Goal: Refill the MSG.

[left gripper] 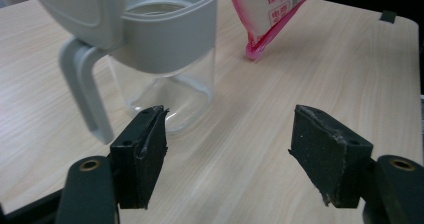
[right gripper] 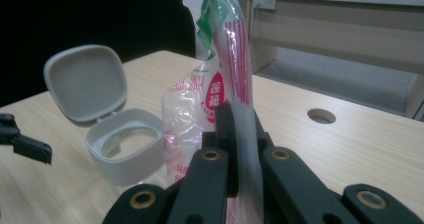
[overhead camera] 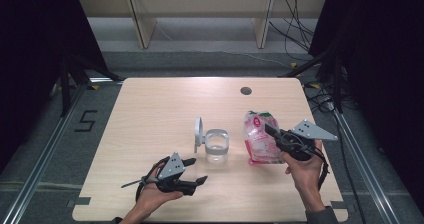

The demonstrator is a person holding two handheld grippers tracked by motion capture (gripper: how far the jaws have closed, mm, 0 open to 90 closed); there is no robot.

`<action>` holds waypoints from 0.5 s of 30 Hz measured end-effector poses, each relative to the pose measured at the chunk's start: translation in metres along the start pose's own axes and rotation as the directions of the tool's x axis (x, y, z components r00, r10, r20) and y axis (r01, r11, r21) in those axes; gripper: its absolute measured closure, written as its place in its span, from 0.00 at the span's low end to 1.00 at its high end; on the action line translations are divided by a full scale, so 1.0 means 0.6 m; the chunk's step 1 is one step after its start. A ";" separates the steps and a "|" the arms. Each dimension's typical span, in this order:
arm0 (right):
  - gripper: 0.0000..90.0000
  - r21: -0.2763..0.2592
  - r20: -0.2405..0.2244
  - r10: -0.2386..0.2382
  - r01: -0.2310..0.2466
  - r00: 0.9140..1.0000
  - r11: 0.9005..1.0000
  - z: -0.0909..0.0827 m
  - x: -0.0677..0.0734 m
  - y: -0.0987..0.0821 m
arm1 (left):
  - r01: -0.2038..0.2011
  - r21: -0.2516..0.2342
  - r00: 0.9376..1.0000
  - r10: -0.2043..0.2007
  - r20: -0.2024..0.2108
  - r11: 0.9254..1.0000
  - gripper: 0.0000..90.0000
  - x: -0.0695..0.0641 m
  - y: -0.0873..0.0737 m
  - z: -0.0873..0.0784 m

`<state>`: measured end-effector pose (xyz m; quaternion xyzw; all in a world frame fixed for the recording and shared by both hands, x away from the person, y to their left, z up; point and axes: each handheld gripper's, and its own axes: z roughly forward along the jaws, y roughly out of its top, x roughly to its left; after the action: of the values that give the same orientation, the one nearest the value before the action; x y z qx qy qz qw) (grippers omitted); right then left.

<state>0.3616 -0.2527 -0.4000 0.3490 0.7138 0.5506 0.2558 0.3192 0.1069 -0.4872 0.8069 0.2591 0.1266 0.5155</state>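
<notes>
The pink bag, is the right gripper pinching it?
Touching. The right gripper view shows the right gripper shut on the pink bag, with the plastic squeezed flat between its black jaws.

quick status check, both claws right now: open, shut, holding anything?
Left claw: open, nothing between the jaws, near the clear jug.
Right claw: shut on the pink-and-white bag.

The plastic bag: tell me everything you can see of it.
The plastic bag is clear film printed in pink-red with a green patch near its top. It stands upright on the wooden table, right of the open jar, apart from it. The right gripper has its jaws shut on the bag's edge.
</notes>
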 end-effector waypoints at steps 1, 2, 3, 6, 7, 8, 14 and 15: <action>1.00 -0.018 -0.002 -0.002 0.002 1.000 1.000 -0.001 0.000 0.002 | -0.003 0.001 1.000 0.003 0.008 1.000 0.34 -0.004 0.001 0.004; 1.00 -0.021 -0.001 0.012 -0.012 1.000 1.000 -0.004 0.003 0.005 | -0.006 0.000 1.000 0.006 0.005 1.000 0.34 -0.008 0.002 0.009; 1.00 -0.033 -0.009 0.004 -0.004 1.000 0.999 -0.006 0.004 0.008 | -0.013 0.003 1.000 0.013 0.006 1.000 0.34 -0.012 0.004 0.014; 1.00 -0.047 -0.022 0.014 -0.015 1.000 0.999 -0.013 0.013 0.019 | -0.026 0.012 0.999 0.025 0.020 1.000 0.34 -0.022 0.007 0.033; 1.00 -0.064 -0.013 -0.018 0.017 1.000 0.998 -0.016 0.014 0.027 | -0.026 0.011 0.999 0.025 0.027 1.000 0.34 -0.027 0.008 0.039; 1.00 -0.064 -0.013 -0.018 0.017 1.000 0.998 -0.016 0.014 0.027 | -0.025 0.014 0.999 0.024 0.035 1.000 0.34 -0.032 0.009 0.044; 1.00 -0.067 -0.051 0.011 -0.014 0.999 0.998 -0.026 0.037 0.047 | -0.035 -0.009 0.999 0.035 0.012 0.999 0.35 -0.056 0.018 0.067; 1.00 -0.066 -0.050 0.002 -0.005 0.999 0.998 -0.026 0.039 0.050 | -0.035 -0.006 0.999 0.035 0.015 0.999 0.35 -0.059 0.020 0.071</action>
<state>0.3416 -0.2395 -0.3666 0.3277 0.7008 0.5829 0.2484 0.3135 0.0508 -0.4928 0.8107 0.2407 0.1304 0.5176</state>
